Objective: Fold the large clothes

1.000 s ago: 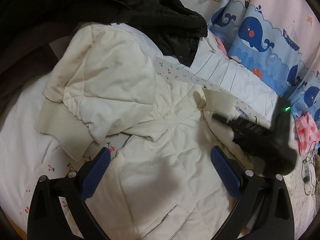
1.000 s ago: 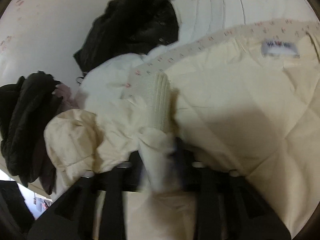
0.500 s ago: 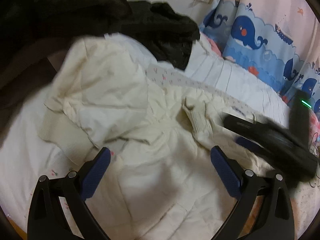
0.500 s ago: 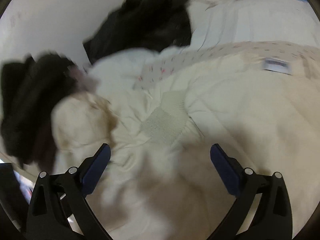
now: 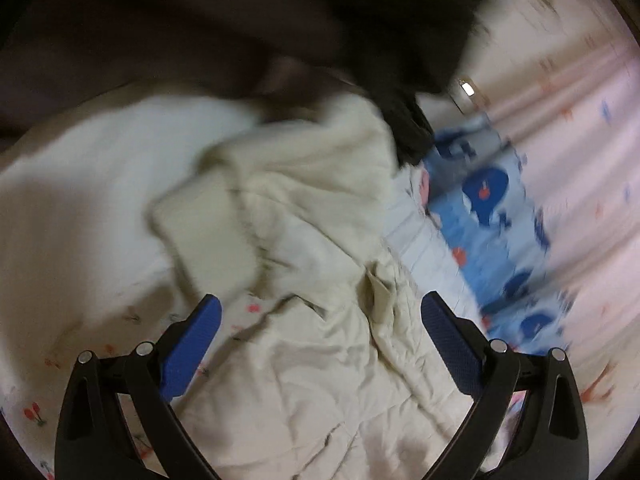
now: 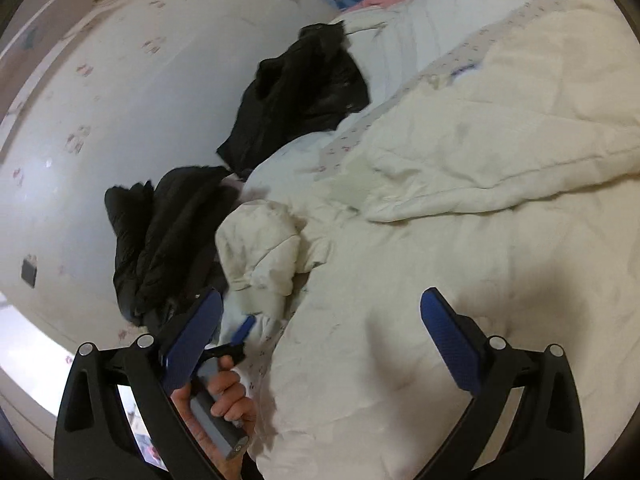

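Both your left gripper (image 5: 320, 344) and right gripper (image 6: 320, 340) have their fingers spread wide and empty; the cream jacket (image 6: 460, 200) lies rumpled on the bed (image 5: 68, 208); catch the ribbed cuff (image 5: 208, 232) at eleven o'clock squarely before folding.

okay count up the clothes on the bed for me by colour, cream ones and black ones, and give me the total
Cream: 1, the quilted jacket spread across the bed.
Black: 2, one jacket farther up the bed and one bunched at the bed's edge beside the cream jacket's sleeve.
Total: 3 garments.
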A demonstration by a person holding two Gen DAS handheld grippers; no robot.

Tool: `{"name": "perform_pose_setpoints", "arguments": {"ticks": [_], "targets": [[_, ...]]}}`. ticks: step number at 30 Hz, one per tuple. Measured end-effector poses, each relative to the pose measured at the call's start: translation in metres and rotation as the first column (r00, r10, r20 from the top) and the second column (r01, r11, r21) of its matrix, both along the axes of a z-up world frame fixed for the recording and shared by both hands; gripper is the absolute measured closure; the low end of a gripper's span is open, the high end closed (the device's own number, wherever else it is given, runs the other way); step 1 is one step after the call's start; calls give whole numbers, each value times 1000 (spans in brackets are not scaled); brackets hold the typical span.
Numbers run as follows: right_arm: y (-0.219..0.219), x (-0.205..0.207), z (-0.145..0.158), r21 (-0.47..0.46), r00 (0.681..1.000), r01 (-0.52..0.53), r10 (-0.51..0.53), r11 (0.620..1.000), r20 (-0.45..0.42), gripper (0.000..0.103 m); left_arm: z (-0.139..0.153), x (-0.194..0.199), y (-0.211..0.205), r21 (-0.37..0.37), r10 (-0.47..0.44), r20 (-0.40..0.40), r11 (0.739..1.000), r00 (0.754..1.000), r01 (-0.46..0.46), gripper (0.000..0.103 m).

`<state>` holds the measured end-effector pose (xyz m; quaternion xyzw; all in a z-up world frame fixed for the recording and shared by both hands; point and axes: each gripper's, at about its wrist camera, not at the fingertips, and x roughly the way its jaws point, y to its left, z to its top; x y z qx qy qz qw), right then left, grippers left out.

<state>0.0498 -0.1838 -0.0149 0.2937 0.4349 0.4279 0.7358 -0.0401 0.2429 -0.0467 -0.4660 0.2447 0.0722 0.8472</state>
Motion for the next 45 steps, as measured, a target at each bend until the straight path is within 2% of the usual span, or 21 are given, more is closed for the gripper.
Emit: {"name": "perform_pose_setpoints", "arguments": {"ticks": [3,8,10,11,12,13,14,15,17,22,25,27,32,33,34,35,37,39,42,45], "targets": [[10,-7,8,14,999,-29,29,999,25,6,-8,2,13,-38,30,4,999,1000,-29,7],[6,-10,12,35,999,-22,21,999,30,6,-22,38,16,-47,-8,-52,999,999,5,8],[3,-8,11,54,1000,-9,8,998,20,6,-23,48,13,-32,-12,-71,999,997,9,23],[1,-7,11,65,1000,-3,2,998,16,6,-22,52,11,-38,-30,-53,999,998,28,57],[-1,-6,11,75,1000,0,-1,997,11,6,-22,58,9,-48,-65,-42,997,997,63,79],[-2,-6,11,81,1000,2,-3,997,7,6,-20,61,6,-21,-64,-51,998,997,63,84],[-3,-5,12,89,1000,4,-4,996,4,6,-17,61,2,7,-66,-34,998,997,66,94],[-4,-5,12,94,1000,5,-5,996,3,6,-15,60,-1,27,-69,-30,997,997,69,99],[-4,-6,15,98,1000,2,-3,995,5,6,-5,57,-10,75,-87,3,993,996,86,100],[-4,-8,19,108,1000,-3,3,994,7,6,13,33,-20,78,-117,93,991,989,110,100],[-3,-9,21,112,1000,-7,6,994,11,6,17,20,-23,73,-137,105,989,985,130,100],[-2,-10,22,111,1000,-10,9,994,10,6,8,15,-19,8,-156,74,988,985,156,100],[-3,-10,21,110,1000,-7,7,994,3,6,-44,-5,9,-172,-64,-44,983,997,56,100],[-3,-10,21,111,1000,-7,6,994,2,6,-51,-10,16,-191,-55,-58,981,997,43,93],[-3,-10,20,111,1000,-6,6,994,1,6,-57,-11,20,-203,-38,-85,979,996,20,81],[-3,-10,20,110,1000,-6,6,994,-1,6,-59,-15,22,-204,-10,-95,979,995,-10,51],[-2,-9,18,108,1000,-6,6,994,-7,6,-56,-19,23,-196,22,-52,980,998,-32,43],[-2,-9,16,106,1000,-4,5,994,-12,6,-48,-11,20,-140,19,-52,990,998,-27,28],[-2,-9,13,106,1000,-2,5,994,-21,6,-43,5,15,-102,40,-59,994,997,-46,15],[-2,-8,13,106,1000,-1,3,994,-21,6,-39,24,9,-66,52,-76,996,996,-57,16]]}}
